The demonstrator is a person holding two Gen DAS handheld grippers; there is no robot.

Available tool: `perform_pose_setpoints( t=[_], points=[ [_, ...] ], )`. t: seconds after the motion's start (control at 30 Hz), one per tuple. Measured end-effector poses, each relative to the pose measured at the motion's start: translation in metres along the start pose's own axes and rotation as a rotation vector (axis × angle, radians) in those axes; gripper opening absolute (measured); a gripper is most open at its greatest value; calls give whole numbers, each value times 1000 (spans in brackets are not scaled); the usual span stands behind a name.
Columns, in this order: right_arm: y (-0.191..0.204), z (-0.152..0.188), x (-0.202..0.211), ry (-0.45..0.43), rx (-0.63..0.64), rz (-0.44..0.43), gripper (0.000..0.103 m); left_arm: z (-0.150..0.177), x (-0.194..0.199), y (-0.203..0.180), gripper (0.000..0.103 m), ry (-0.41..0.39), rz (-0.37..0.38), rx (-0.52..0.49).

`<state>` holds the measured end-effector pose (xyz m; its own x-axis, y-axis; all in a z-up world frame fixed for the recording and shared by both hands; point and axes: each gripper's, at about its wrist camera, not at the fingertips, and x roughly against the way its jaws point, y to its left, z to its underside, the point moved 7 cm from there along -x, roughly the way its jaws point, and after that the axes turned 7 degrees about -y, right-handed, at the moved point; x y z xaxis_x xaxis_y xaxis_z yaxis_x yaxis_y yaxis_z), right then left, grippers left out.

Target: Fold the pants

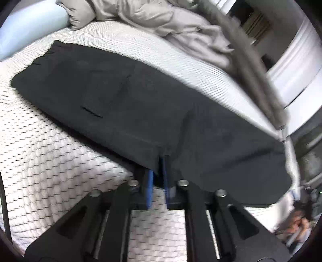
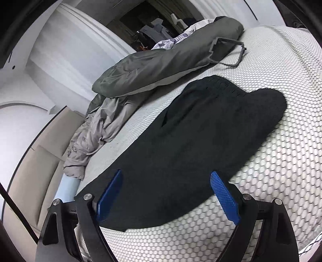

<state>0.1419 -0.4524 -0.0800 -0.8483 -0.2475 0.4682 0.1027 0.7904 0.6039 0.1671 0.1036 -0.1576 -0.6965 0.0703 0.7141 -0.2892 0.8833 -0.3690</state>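
Black pants [image 1: 130, 104] lie lengthwise on the white honeycomb mattress [image 1: 40, 161], legs laid together, waistband at the far left. My left gripper [image 1: 159, 163] is shut on the near edge of the pants, its blue pads [image 1: 150, 187] pinching the cloth and lifting it slightly. In the right wrist view the pants [image 2: 191, 137] stretch away from me with the elastic waistband at the far end. My right gripper [image 2: 165, 181] is open, its blue pads [image 2: 223, 193] spread over the near leg end, holding nothing.
A crumpled grey duvet [image 1: 171, 22] and a grey pillow [image 1: 80, 14] lie at the bed's far side. In the right wrist view a dark grey pillow [image 2: 167, 60] and duvet [image 2: 100, 125] lie left of the pants. A white wall [image 2: 50, 60] stands beyond.
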Motion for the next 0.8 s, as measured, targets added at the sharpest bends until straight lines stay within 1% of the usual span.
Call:
perform_pose_setpoints(
  t=[0.07,0.13,0.17,0.2,0.27,0.37,0.4,0.43,0.47,0.5,0.53,0.57,0.6,0.63,0.7,0.8],
  points=[
    [-9,-4,2,-9,-19,30,90,2,4,7,12,-9,30,45],
    [-23,-8,4,-13,-45,69,90,4,12,10,19,-2,61,63],
    [-31,-9,5,-10,-65,90,90,4,15,11,30,-1,75,70],
    [-41,-9,4,-3,-102,109,90,4,19,14,46,-9,78,78],
    [-58,-12,1,0,-191,93,90,-2,19,25,59,-27,55,105],
    [-80,-22,-14,-10,-325,37,82,-12,14,42,59,-24,54,183],
    [-85,-26,-21,-16,-356,22,73,-17,11,49,59,-31,51,207],
    [-89,-31,-28,-26,-374,15,55,-23,7,54,57,-38,38,218],
    [-91,-34,-35,-19,-372,15,42,-30,2,60,47,-44,28,227],
    [-93,-34,-43,5,-356,29,22,-35,-1,65,31,-47,18,230],
    [-93,-34,-46,12,-344,40,18,-40,-5,71,24,-46,2,235],
    [-92,-34,-45,2,-330,46,16,-44,-9,76,15,-45,10,247],
    [-88,-36,-41,-12,-307,44,13,-46,-11,81,10,-45,26,262],
    [-81,-40,-34,-36,-276,31,3,-47,-12,85,10,-44,39,269],
    [-64,-48,-12,-91,-193,26,1,-52,-11,87,9,-53,56,263],
    [-48,-46,10,-109,-119,37,1,-52,-13,86,10,-43,64,252]
  ],
)
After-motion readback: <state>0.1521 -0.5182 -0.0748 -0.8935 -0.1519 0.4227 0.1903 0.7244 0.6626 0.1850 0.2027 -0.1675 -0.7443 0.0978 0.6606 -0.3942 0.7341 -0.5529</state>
